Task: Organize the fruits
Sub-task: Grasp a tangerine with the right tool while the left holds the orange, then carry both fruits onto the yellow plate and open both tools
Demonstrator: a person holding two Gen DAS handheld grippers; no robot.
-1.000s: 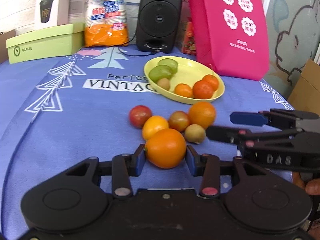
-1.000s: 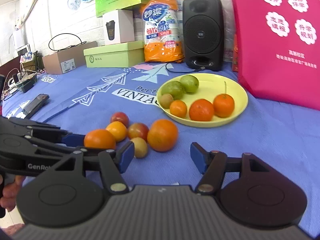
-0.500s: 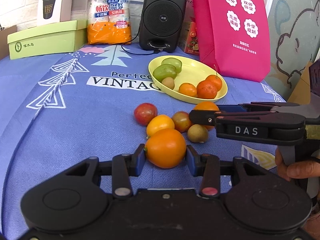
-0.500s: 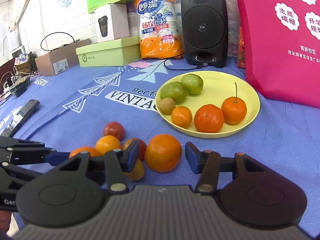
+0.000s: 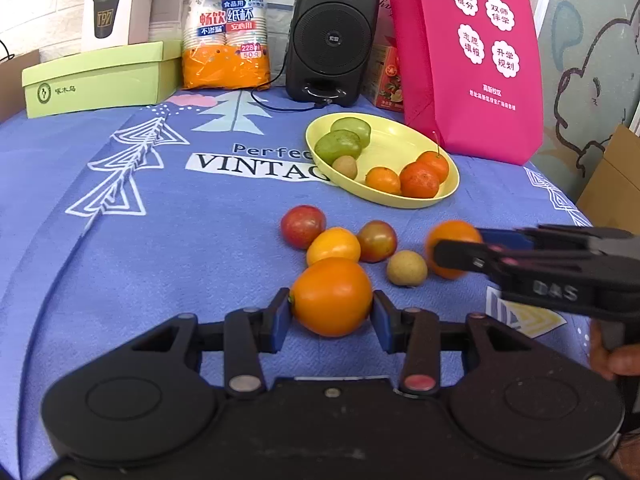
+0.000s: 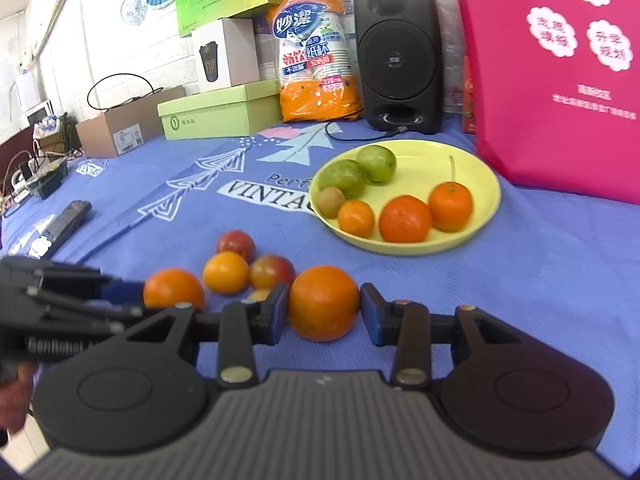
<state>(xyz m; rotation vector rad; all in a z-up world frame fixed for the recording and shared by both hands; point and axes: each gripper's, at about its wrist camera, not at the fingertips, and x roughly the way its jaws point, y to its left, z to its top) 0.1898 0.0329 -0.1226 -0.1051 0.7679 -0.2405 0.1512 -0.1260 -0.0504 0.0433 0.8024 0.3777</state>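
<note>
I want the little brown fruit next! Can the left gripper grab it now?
Probably not: the left gripper is clamped on the big orange, though the little brown fruit lies uncovered nearby.

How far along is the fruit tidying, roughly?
Six fruits already sit on the yellow plate. The left gripper grips a big orange, and the right gripper brackets a second orange. Four more, including the red fruit, wait on the blue cloth.

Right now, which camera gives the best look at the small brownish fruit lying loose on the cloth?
The left wrist view: the small brownish fruit sits fully exposed beside the oranges. In the right wrist view, only a sliver peeks out behind that gripper's left finger.
</note>
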